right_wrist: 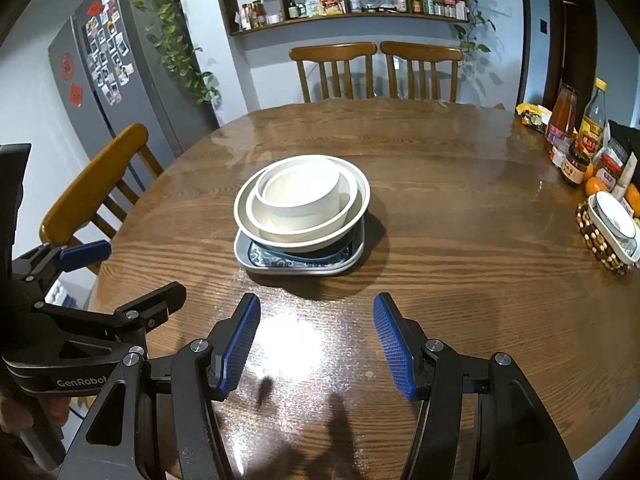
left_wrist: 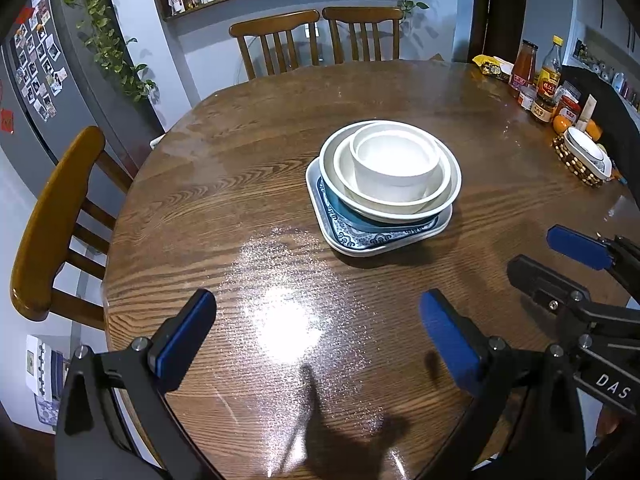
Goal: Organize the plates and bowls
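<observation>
Left gripper [left_wrist: 316,334], black frame with blue ribbed pads: I log its jaws standing wide apart, nothing between them, above the round brown wooden table [left_wrist: 240,208] at its near edge.

Left wrist view, items:
- Stack of dishes, mid-table, well apart from both grippers. Base: pale square tray with blue patterned inner border [left_wrist: 376,240]. On it a dark teal plate [left_wrist: 352,216]; on that a wide white shallow bowl [left_wrist: 450,184]; inside it a smaller cream bowl [left_wrist: 434,196]; innermost, a straight-sided white bowl [left_wrist: 394,172], upright.
- Right gripper [left_wrist: 556,256], entering from the right edge, jaws apart, empty.
- Cluster of sauce bottles and jars [left_wrist: 540,80] at the far right rim of the table, with a white dish on a beaded mat [left_wrist: 584,156] nearer.
- Two brown wooden chairs [left_wrist: 320,40] across the table; a third [left_wrist: 52,224] at left.
- Grey fridge with photo magnets [left_wrist: 36,64], far left.

Right wrist view, items:
- Right gripper [right_wrist: 316,342]: I note the blue pads held apart, gripping nothing, over bare tabletop [right_wrist: 460,280].
- Same stack: square tray [right_wrist: 296,266] at the bottom, teal plate [right_wrist: 288,254], wide white bowl [right_wrist: 360,196], cream bowl [right_wrist: 348,200], straight-sided bowl [right_wrist: 300,198], all nested and level, just ahead of the pads, not touching.
- Left gripper [right_wrist: 120,276], at the left edge, jaws apart.
- Bottles and jars [right_wrist: 576,136] at right; beaded mat with dish [right_wrist: 608,224].
- Wall shelf with jars [right_wrist: 348,4] behind the chairs [right_wrist: 376,72].
</observation>
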Demonstrator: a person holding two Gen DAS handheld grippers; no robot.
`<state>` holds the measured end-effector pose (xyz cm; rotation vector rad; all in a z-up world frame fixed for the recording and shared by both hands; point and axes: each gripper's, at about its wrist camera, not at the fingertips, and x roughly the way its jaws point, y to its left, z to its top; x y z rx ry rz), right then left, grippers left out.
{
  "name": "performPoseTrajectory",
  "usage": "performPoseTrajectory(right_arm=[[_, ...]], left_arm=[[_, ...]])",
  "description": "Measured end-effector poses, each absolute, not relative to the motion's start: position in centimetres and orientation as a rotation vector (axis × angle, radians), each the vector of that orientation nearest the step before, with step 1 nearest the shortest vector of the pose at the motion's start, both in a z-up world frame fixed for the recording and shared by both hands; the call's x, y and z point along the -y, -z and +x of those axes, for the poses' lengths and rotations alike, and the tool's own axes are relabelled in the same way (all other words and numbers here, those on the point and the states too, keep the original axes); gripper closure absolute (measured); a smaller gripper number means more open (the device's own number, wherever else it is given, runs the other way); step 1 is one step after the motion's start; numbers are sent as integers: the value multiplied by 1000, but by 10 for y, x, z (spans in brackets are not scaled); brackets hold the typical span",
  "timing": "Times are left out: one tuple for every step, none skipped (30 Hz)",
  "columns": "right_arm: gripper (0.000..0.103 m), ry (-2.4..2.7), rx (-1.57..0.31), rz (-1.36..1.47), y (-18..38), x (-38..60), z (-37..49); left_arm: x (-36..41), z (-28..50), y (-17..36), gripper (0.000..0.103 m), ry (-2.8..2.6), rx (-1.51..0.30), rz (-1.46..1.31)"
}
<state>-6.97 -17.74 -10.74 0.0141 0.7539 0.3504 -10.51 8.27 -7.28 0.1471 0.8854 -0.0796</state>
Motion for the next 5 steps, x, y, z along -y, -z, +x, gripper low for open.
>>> performPoseTrajectory(right_arm=[[43, -350, -756, 14, 107, 177, -69], [43, -349, -757, 13, 107, 177, -69], [43, -350, -757, 13, 107, 177, -69], [43, -351, -757, 13, 107, 177, -69], [43, -353, -757, 13, 107, 177, -70]], left_arm=[[-83, -105, 73, 1, 80, -884, 150], [-82, -105, 73, 1, 82, -884, 152], [-82, -106, 73, 1, 83, -884, 152], [-82, -106, 73, 1, 83, -886, 151], [-82, -105, 73, 1, 82, -886, 151]])
